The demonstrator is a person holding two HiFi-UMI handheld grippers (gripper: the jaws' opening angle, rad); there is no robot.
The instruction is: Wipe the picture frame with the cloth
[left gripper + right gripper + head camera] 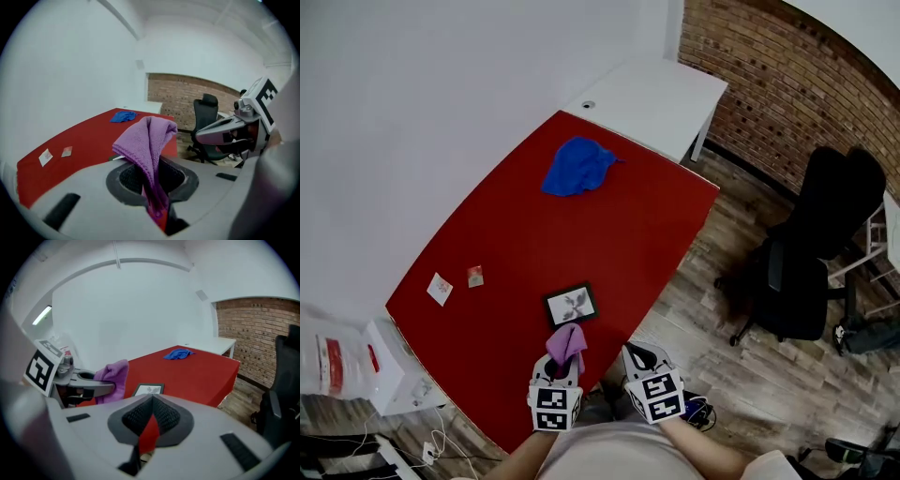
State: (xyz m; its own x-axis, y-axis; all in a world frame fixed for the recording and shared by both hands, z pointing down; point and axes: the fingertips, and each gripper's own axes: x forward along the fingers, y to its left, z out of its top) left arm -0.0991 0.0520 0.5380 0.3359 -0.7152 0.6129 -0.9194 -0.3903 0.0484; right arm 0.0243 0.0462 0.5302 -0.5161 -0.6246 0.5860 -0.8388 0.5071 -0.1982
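**Cloth clamped, frame just ahead**

The left gripper (565, 364) was clamped on the purple cloth (149, 138). Just to its right, the right gripper (152, 405) had its jaws together, empty. The picture frame (571, 305) lay flat just ahead of the left gripper. A blue cloth (577, 166) sat far beyond on the red table (516, 234).

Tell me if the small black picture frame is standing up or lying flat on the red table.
Lying flat, face up: the black picture frame rests on the red table, its picture showing from above.
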